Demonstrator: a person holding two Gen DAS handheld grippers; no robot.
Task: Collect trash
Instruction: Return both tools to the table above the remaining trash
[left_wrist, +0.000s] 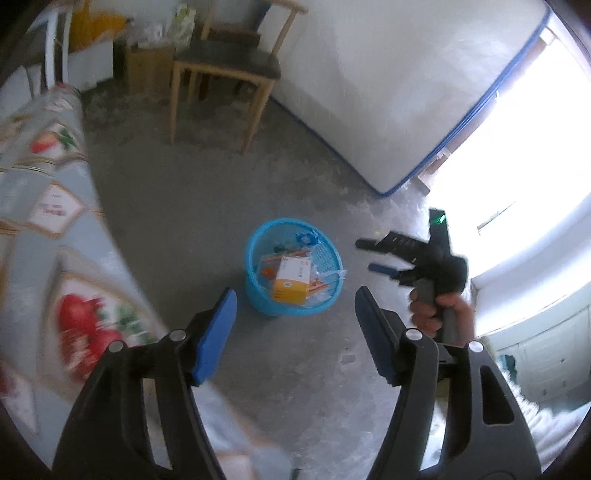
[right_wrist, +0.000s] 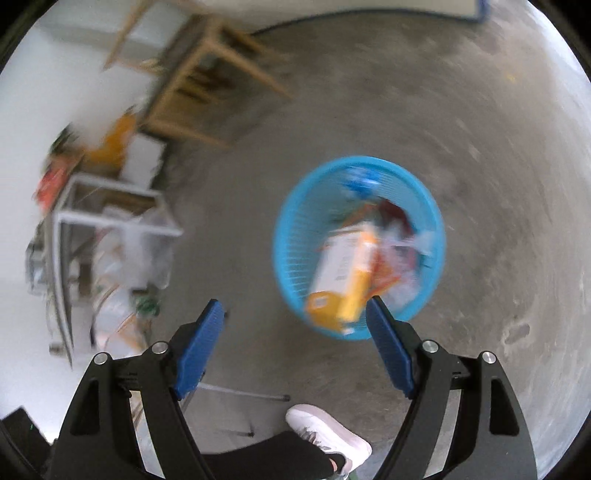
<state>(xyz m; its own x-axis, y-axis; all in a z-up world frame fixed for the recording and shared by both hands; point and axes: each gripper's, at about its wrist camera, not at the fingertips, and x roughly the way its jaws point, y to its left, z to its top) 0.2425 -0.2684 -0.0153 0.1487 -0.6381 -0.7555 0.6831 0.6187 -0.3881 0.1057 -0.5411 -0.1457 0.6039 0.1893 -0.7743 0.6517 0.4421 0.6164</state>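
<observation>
A blue plastic basket (left_wrist: 258, 254) stands on the concrete floor, also in the right wrist view (right_wrist: 439, 221). It holds an orange and white carton (left_wrist: 291, 278) (right_wrist: 347, 273), wrappers and a small blue item. My left gripper (left_wrist: 295, 314) is open and empty, above the floor just in front of the basket. My right gripper (right_wrist: 295, 321) is open and empty, above the basket's near left side. In the left wrist view the right gripper (left_wrist: 376, 254) shows to the right of the basket, held by a hand (left_wrist: 439, 314), jaws apart.
A table with a fruit-pattern cloth (left_wrist: 48, 229) lies at the left. A wooden chair (left_wrist: 225, 66) (right_wrist: 199, 85) stands beyond the basket, a white mattress (left_wrist: 388, 92) leans at the back. A metal rack with clutter (right_wrist: 107, 236) is at left. My white shoe (right_wrist: 328, 432) is near.
</observation>
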